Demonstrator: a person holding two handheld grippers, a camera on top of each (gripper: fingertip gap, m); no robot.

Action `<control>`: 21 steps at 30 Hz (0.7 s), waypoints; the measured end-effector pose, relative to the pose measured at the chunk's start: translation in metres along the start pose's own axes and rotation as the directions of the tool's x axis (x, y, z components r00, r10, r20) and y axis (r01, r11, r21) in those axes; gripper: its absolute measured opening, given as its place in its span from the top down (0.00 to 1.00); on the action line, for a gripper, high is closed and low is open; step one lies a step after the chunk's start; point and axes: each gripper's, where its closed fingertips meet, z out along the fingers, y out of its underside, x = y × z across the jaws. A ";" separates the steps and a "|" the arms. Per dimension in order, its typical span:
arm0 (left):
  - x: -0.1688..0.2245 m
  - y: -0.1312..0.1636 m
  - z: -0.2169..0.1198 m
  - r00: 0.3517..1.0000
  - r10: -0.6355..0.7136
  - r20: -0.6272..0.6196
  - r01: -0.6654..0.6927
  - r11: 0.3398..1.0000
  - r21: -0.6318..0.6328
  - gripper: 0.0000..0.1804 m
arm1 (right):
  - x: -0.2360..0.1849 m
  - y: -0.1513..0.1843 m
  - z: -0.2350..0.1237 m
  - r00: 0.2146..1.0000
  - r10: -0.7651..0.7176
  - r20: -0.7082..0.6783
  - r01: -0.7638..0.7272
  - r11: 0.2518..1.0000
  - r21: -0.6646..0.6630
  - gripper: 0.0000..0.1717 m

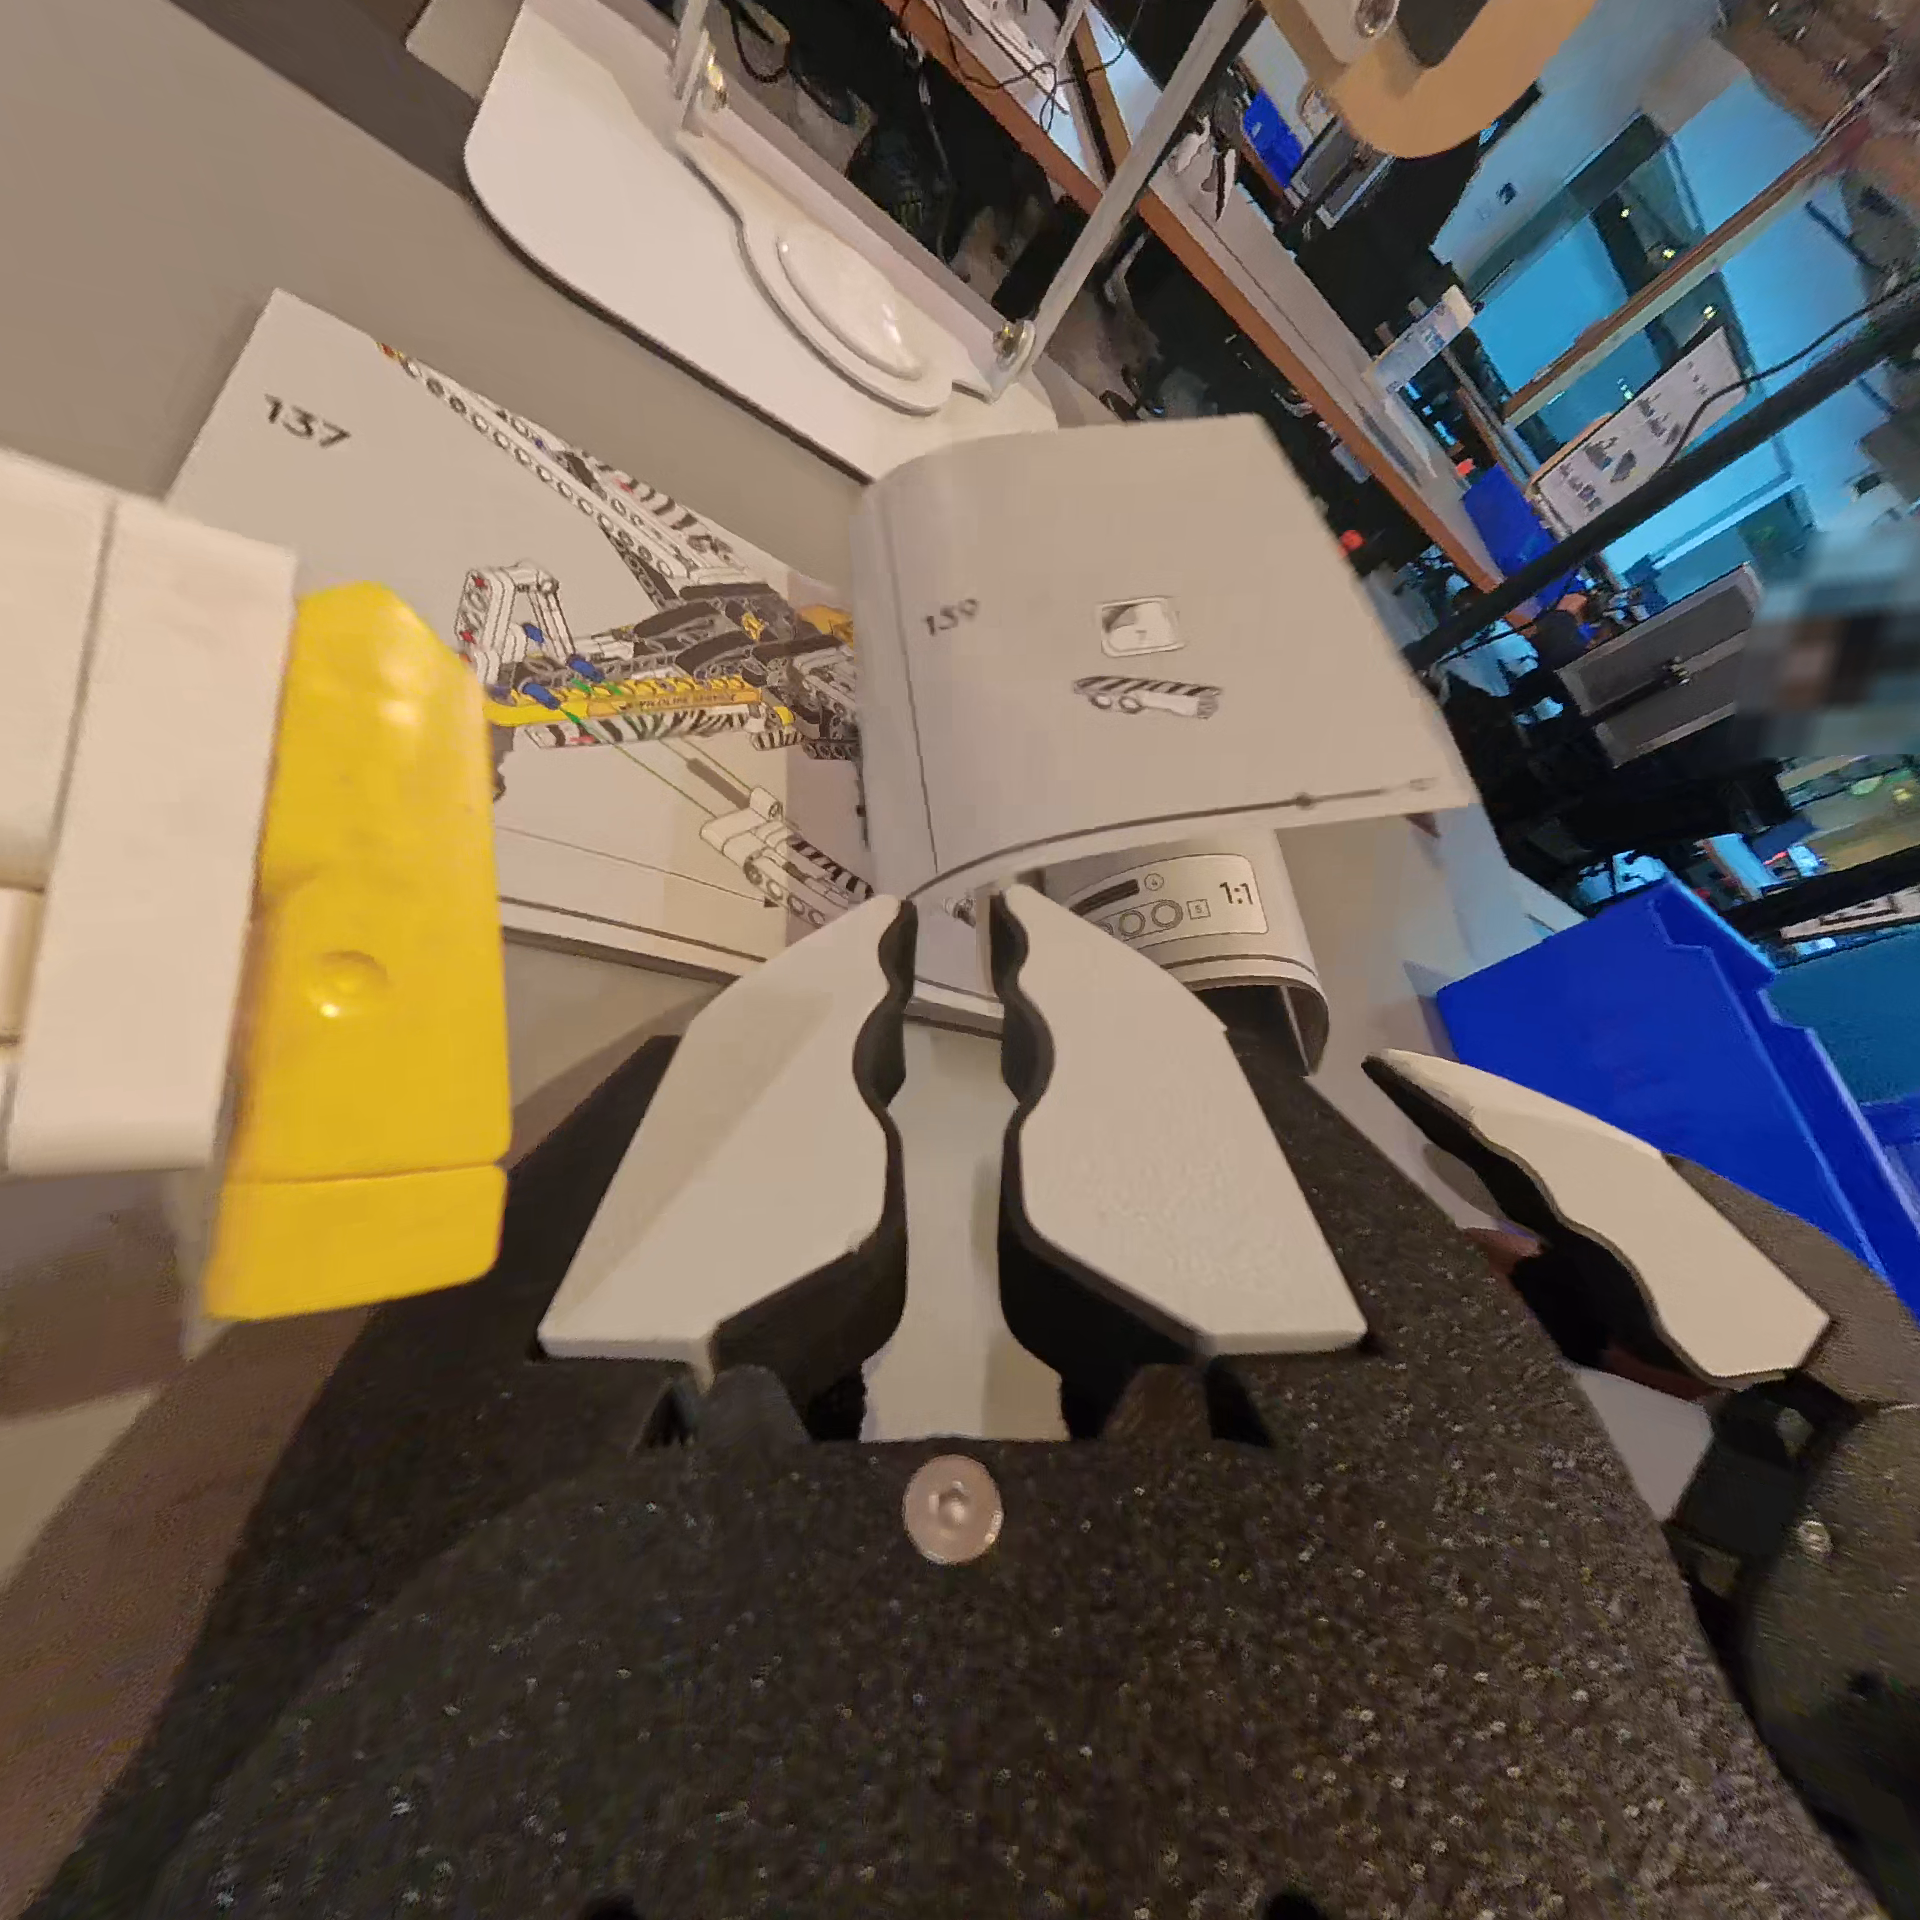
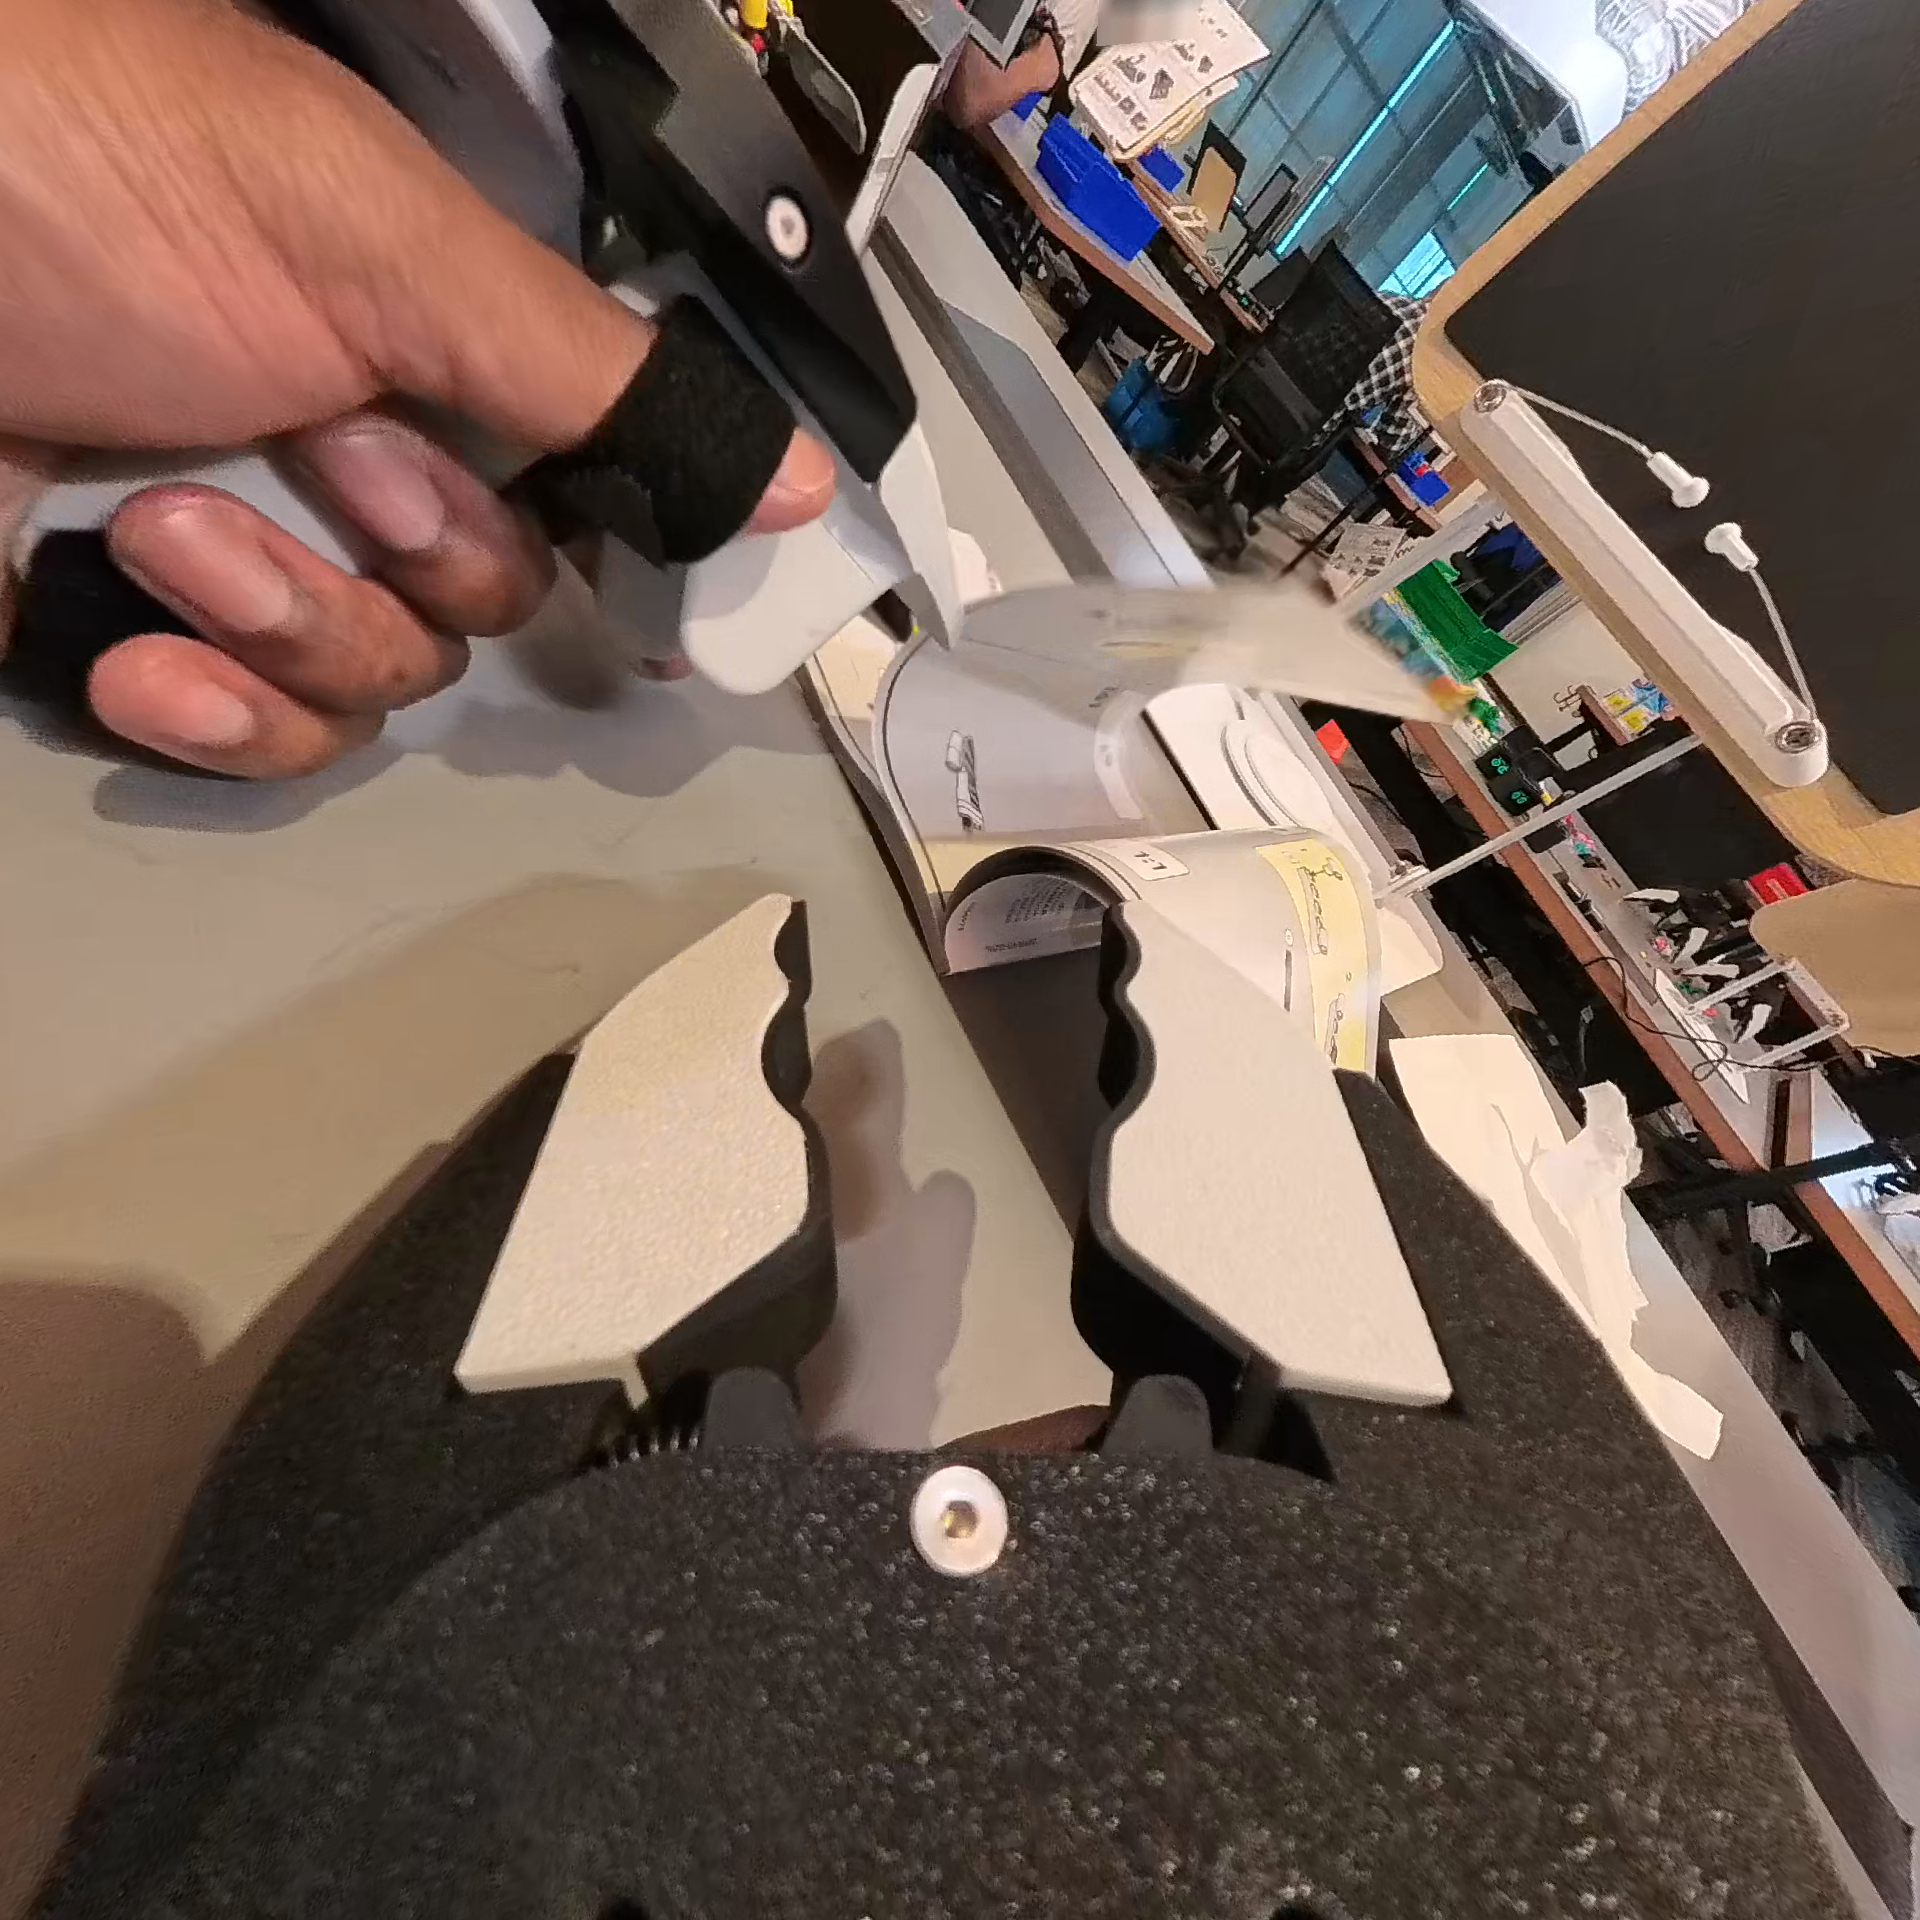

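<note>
Fingers [image 1: 902, 940] of your left gripper [image 1: 951, 935] stand parted beneath a lifted instruction-booklet page [image 1: 1122, 665], ungripped; right gripper [image 2: 951, 971] gapes empty. Page may flop back.

Open booklet [image 1: 582, 644] lies on table [image 1: 156, 208], bin [image 1: 1621, 1039] right.

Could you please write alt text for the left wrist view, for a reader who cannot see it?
The left gripper, jaws slightly apart, reaches the lower edge of a lifted page of an open instruction booklet on a grey table. A yellow and white block sits left, a blue bin right.
</note>
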 end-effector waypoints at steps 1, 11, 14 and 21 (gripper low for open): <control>-0.001 0.001 0.000 1.000 -0.020 -0.006 0.020 1.000 -0.007 0.92 | 0.000 0.000 0.000 1.000 0.001 0.001 -0.001 1.000 0.000 0.69; -0.009 0.001 -0.004 0.987 -0.158 -0.026 0.157 0.987 -0.013 0.92 | 0.000 0.000 0.000 1.000 0.000 0.006 0.000 1.000 0.003 0.69; -0.008 0.003 -0.006 0.987 -0.160 -0.035 0.159 0.987 -0.018 0.92 | -0.001 0.000 0.000 1.000 -0.001 0.007 0.001 1.000 0.004 0.69; -0.008 -0.001 -0.011 0.998 -0.061 -0.027 0.062 0.998 0.009 0.90 | -0.001 0.000 0.000 1.000 -0.001 0.010 0.001 1.000 0.007 0.69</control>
